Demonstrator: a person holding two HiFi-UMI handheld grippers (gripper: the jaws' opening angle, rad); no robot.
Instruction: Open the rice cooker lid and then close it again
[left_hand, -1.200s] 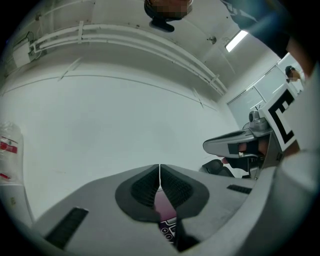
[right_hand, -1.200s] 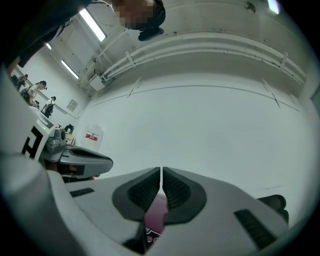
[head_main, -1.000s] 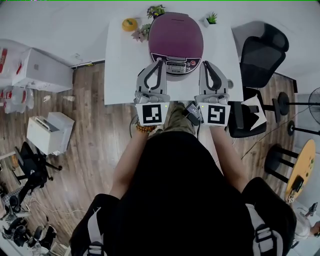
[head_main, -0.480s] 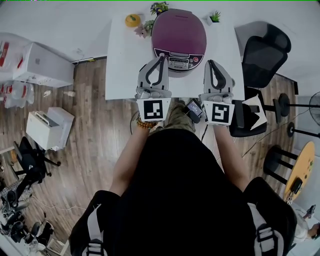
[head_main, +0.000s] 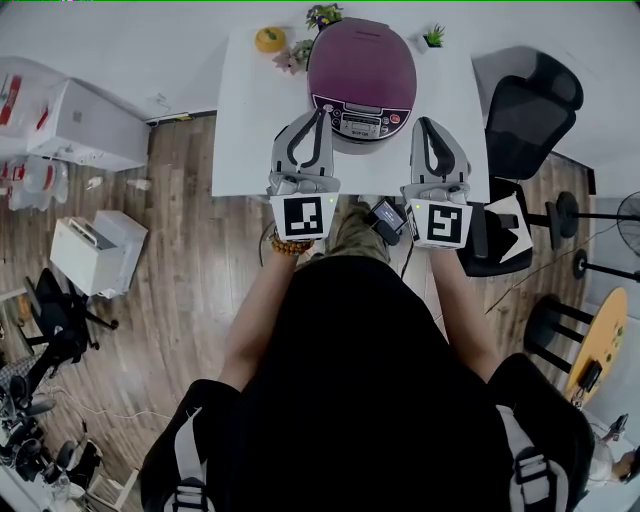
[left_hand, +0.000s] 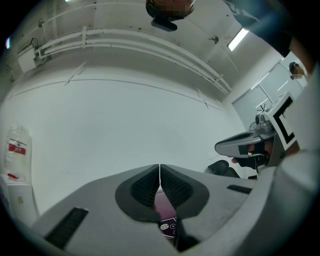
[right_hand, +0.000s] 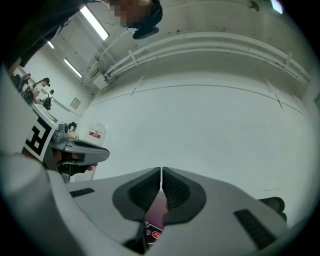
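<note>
Rice cooker, lid down, is sitting at upper centre on the white table. I am holding my left gripper and right gripper near its front, both pinched together on nothing. Opening, I judge, is not yet begun: the next move is calling for a tip on the lid's front catch.

A black top fills the frame's centre, with grey straps at both lower corners. A brown bead bracelet shows just beneath the black-and-white marker cube of the grey left gripper.
</note>
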